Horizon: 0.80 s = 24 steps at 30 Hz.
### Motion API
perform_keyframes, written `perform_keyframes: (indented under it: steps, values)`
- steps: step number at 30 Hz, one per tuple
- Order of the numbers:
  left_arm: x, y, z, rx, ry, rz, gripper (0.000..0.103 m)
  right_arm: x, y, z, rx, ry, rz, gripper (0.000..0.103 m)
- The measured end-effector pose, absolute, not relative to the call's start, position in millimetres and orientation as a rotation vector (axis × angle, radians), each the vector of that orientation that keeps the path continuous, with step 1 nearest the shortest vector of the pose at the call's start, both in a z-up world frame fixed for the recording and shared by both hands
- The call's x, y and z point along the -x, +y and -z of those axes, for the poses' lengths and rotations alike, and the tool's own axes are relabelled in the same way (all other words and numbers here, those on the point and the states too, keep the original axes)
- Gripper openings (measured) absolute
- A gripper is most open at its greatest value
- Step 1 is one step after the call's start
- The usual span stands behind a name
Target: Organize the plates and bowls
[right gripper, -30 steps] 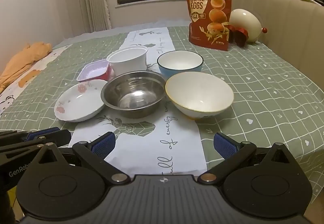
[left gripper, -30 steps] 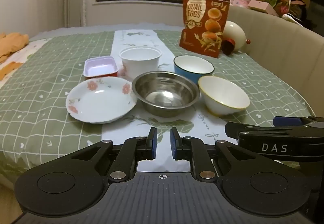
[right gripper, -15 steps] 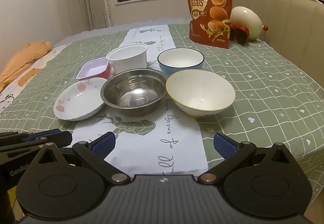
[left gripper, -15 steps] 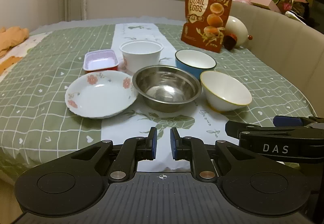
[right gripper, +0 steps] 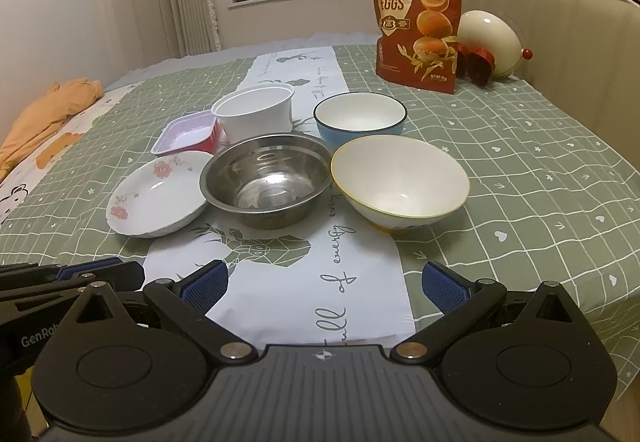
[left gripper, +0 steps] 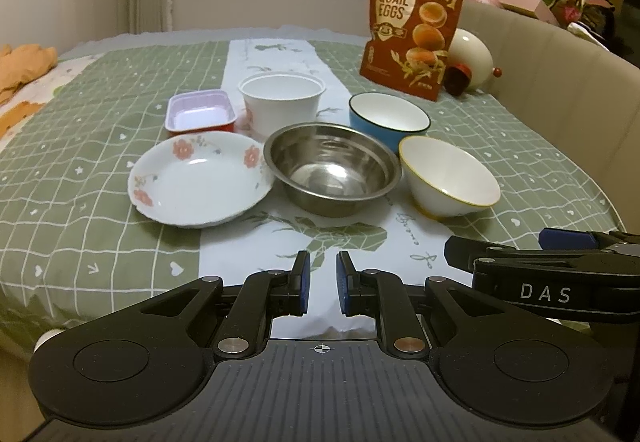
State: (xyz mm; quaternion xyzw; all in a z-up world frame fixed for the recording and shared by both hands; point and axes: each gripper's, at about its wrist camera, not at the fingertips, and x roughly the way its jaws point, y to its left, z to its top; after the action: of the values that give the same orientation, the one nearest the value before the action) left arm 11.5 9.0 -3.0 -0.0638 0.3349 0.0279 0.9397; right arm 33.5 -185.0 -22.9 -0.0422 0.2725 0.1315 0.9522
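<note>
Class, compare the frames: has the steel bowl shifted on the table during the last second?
No. The steel bowl still sits between the flowered plate and the yellow-rimmed bowl, just behind the runner's deer print.

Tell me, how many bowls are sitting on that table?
3, not counting the plastic tub: a steel bowl in the middle, a yellow-rimmed white bowl to its right, and a blue bowl behind them. None looks hidden; the floral dish on the left is a shallow plate.
</note>
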Motion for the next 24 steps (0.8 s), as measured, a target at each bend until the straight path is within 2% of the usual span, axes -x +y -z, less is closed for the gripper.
perform_keyframes:
  steps: [24]
  values:
    - [-12.9, 10.6, 4.6, 0.138, 0.691, -0.055, 0.017, -35.4, -180.5, 26.7, 0.093, 0.561, -0.278, 0.103]
